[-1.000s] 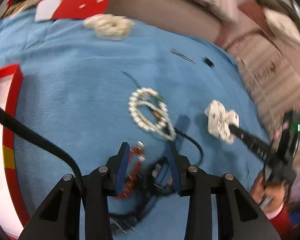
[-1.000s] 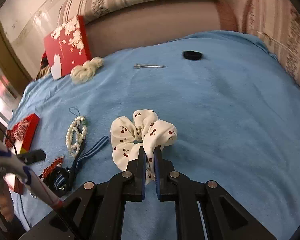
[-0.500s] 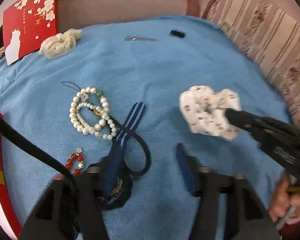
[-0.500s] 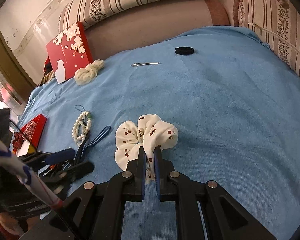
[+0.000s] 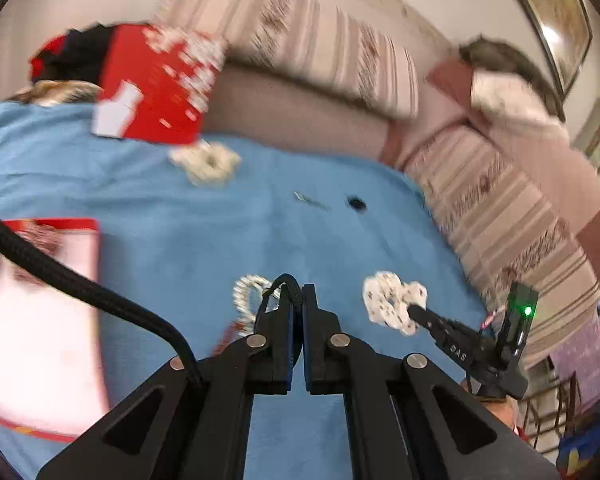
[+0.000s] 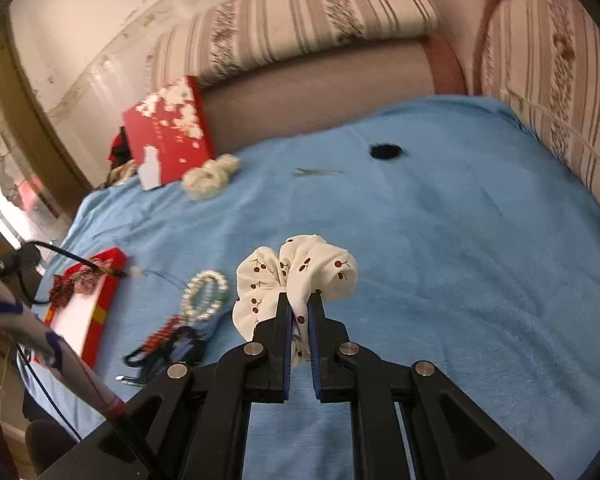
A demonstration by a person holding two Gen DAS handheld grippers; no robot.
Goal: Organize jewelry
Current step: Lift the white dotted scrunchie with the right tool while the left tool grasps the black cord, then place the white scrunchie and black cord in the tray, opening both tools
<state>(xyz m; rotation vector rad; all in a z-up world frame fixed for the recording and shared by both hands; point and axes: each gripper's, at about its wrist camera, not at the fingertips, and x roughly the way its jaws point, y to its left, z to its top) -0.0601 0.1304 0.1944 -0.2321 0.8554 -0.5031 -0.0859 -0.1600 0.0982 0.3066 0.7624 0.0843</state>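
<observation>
Change: my left gripper [image 5: 298, 296], apart half a second ago, now pinches a thin black cord [image 5: 269, 298] at lower centre.
Right gripper [image 6: 299, 304]: stays clamped on white cherry-print fabric scrunchie [image 6: 300, 270].
Meaning: cord pickup begun.

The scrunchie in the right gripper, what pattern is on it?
The scrunchie is white with small dark red cherries, clearest in the right wrist view.

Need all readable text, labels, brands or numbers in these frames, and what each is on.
"DAS" (first character uncertain): white print on the body of the right gripper, left wrist view.
Red box: white blossom print and a white patch; any lettering is too blurred to read in either view.
Nothing else legible.
</observation>
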